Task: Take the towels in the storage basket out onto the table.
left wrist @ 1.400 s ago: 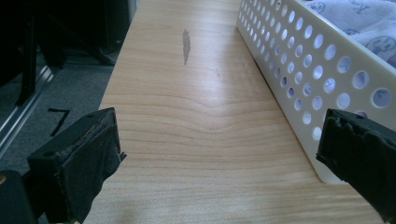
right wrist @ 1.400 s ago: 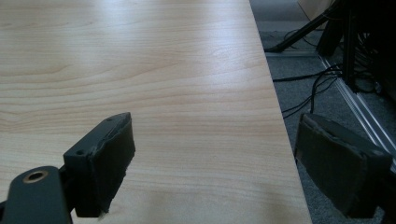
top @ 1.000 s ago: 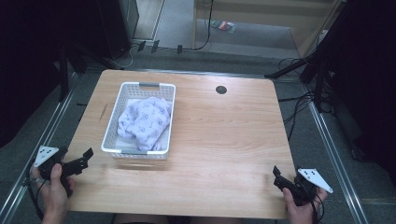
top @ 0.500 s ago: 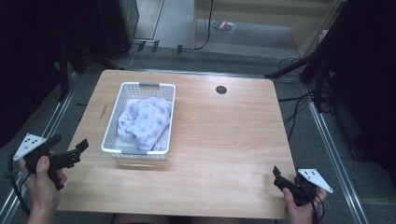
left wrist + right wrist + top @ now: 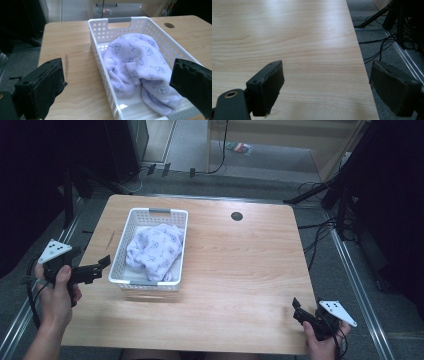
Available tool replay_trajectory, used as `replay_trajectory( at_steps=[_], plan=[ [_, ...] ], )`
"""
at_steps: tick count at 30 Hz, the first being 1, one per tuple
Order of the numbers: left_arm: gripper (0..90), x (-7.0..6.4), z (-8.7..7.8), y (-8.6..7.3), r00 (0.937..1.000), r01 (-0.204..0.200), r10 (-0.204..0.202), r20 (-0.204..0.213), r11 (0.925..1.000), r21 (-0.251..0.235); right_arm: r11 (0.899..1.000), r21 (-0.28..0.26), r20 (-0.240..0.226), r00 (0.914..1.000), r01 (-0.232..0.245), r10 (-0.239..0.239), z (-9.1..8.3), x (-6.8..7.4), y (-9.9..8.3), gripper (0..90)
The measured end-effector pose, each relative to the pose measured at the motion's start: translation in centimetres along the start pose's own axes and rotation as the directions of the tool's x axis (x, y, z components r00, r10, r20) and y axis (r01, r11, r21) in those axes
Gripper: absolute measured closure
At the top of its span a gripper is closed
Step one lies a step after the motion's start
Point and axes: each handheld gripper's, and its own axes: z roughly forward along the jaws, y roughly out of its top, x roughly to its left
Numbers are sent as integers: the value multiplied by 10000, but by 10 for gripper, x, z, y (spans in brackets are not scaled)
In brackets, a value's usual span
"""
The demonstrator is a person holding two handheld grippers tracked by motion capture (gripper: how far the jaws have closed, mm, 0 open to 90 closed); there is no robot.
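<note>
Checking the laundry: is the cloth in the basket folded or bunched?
Bunched: the printed cloth lies crumpled in loose humps inside the white basket.

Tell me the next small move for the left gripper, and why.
Probably ease the left gripper forward over the basket rim and down toward the cloth. Its jaws stand open, empty and aimed at the crumpled cloth lying loose inside, but are outside the basket's near corner.

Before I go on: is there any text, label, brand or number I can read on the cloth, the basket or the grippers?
No readable text anywhere.
Cloth: printed with small cartoon faces and cone shapes, no words.
Basket: plain white with holes and a grey handle strip, no label.
Left gripper and right gripper: black jaws, blank grey plates, no markings.
</note>
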Motion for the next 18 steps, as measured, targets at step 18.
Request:
replay_trajectory(
  at_steps=[18],
  plan=[
    [0,-34,58,39,9922,-1208,1243,-102,9779,1708,10000,42,6,10000,-27,27,0,0,0,127]
  ],
)
